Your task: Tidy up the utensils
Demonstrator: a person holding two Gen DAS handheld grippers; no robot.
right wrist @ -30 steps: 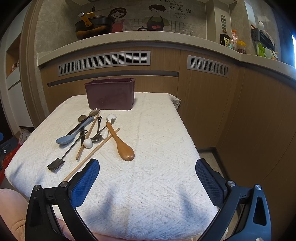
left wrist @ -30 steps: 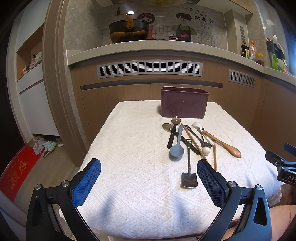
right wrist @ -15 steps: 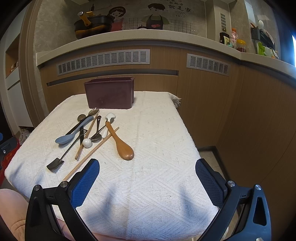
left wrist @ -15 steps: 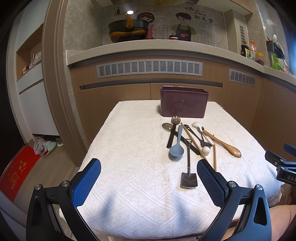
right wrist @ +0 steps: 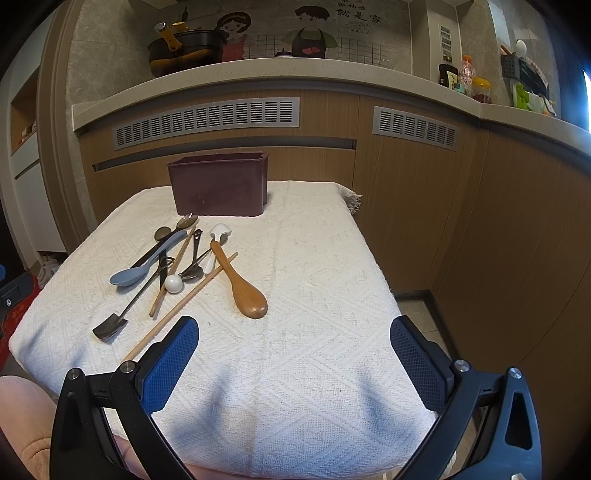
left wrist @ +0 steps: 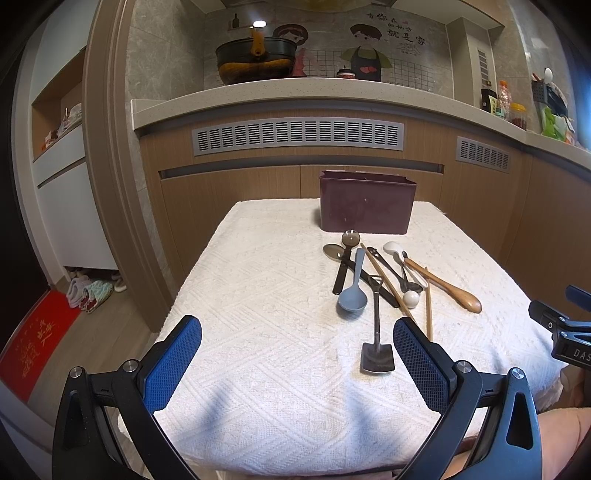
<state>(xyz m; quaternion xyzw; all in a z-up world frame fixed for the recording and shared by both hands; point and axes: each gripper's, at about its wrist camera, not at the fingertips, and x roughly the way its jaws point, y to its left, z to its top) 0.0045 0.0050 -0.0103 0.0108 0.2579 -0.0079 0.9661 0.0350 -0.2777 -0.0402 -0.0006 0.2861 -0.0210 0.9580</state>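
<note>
Both pictures are bright and sharp in the middle. Soft daylight fills the kitchen. In the right wrist view a strong white glare burns at the right edge, up and to the right of the white tablecloth [right wrist: 295, 295]. In the left wrist view a small lamp [left wrist: 259, 24] glows high above the tablecloth [left wrist: 266, 314]. Soft bluish shadows lie on the near part of the tablecloth in both views. The fisheye lens bends the countertop [left wrist: 295, 96] into a curve. The corners of both pictures go black.
</note>
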